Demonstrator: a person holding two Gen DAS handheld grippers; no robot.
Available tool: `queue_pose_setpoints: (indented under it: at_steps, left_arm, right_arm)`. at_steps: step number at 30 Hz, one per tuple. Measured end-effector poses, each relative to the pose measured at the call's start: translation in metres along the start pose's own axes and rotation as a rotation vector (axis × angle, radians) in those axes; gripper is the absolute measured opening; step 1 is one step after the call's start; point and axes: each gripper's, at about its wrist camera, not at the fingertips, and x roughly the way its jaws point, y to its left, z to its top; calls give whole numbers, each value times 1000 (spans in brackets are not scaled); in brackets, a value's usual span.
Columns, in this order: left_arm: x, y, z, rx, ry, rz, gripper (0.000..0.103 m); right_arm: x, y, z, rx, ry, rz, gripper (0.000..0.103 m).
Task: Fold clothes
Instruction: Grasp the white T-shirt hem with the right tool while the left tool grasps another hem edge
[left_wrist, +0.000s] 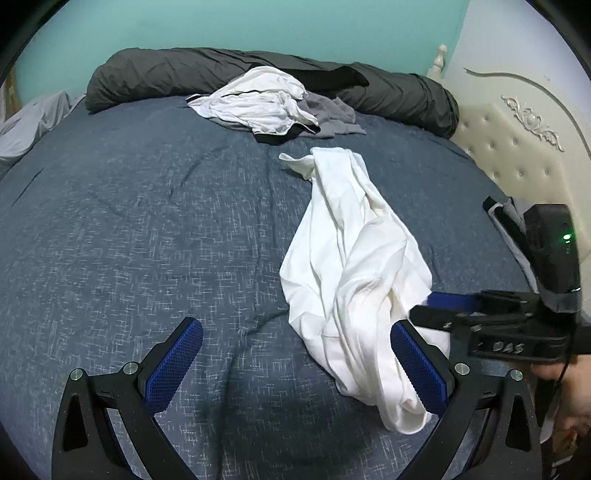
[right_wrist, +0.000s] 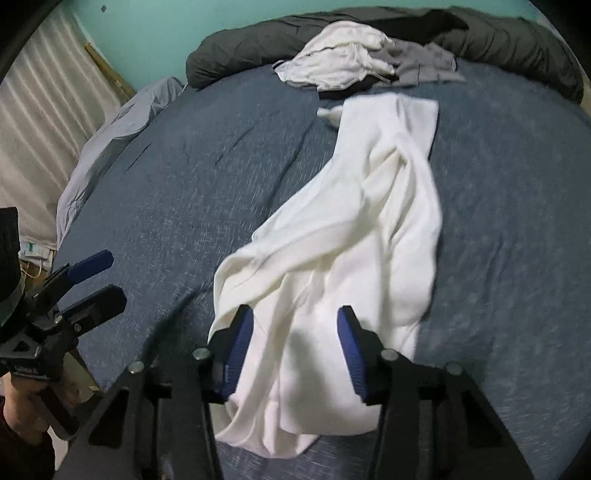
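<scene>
White garment (right_wrist: 332, 229) lies bunched between my right gripper's (right_wrist: 295, 354) half-open jaws; I risk pinching several layers.

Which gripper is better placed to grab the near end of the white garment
Right. The right gripper straddles the white garment with open jaws; the left gripper is open mostly over bare bedspread.

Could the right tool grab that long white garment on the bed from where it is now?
Probably yes. The right tool hangs open just over the near end of the white garment, cloth showing between its pads, and nothing lies in between on the blue bedcover.
</scene>
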Motion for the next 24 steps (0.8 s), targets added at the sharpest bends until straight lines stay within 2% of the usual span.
queue_pose_setpoints:
  at_steps: [2,4,6,7,8,17,24]
  left_arm:
    - [4,1,-1,-3,6,-1,103]
    - [7,1,0,-2,12,3,103]
    - [11,1,0,-3,19,8,103]
    - [12,1,1,0,22,7,103]
    - [14,-1,2,7,22,5,103]
    - [38,-34,14,75,42,-15,103]
    - [58,-64,23,138,61,-7,103]
  right_arm:
    - [12,2,-1,6,15,-9,48]
    - [23,3,0,2,26,-19,43]
    - [31,5,1,-15,37,-45,21]
    - [32,4,0,-21,39,-54,16]
    - [33,2,-1,-24,39,-58,6]
    - [-17,-21,-4,-29,-55,-69,2]
    - [-49,-49,-15,-9,-80,-99,2]
